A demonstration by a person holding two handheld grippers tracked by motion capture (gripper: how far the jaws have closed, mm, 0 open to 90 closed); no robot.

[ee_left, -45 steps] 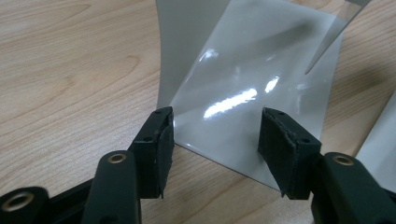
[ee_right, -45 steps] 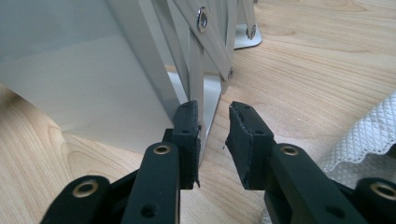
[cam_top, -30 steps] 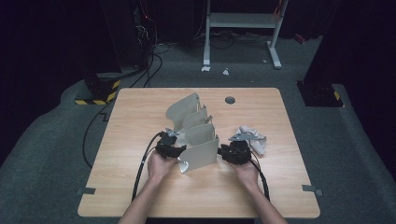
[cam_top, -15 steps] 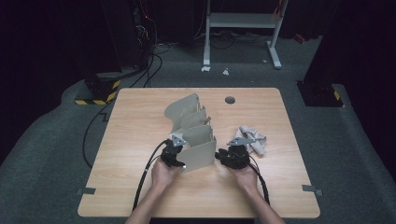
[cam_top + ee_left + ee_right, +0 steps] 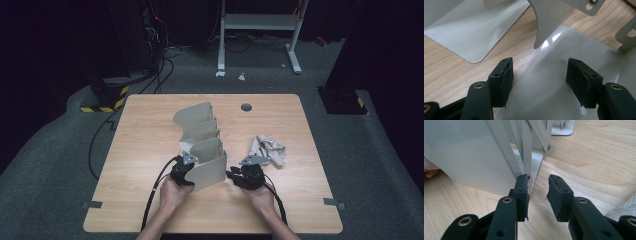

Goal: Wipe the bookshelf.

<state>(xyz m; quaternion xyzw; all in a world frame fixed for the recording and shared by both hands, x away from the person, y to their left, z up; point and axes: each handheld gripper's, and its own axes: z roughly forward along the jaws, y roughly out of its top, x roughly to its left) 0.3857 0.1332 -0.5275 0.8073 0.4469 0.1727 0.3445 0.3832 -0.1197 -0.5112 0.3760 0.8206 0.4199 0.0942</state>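
Note:
A beige metal rack [image 5: 200, 127] with several curved dividers stands in the middle of the wooden table [image 5: 145, 130]. My left gripper [image 5: 189, 172] is open at the left end of the rack's front panel [image 5: 210, 172]. In the left gripper view its jaws [image 5: 539, 75] straddle the edge of the rack's glossy base plate [image 5: 554, 82], one over wood and one over the plate. Also open, my right gripper [image 5: 233, 175] is at the panel's right end. Its left jaw [image 5: 537, 187] touches the foot of a slanted strut [image 5: 526, 157].
A crumpled grey cloth [image 5: 267, 150] lies on the table just right of the rack and shows at the corner of the right gripper view [image 5: 627, 206]. A round cable hole [image 5: 246, 107] is near the far edge. Floor cables and a metal stand lie beyond the table.
Both grippers have drawn a little toward the near table edge, and the rack's front panel has come nearer with them. Both stay open at the panel's ends.

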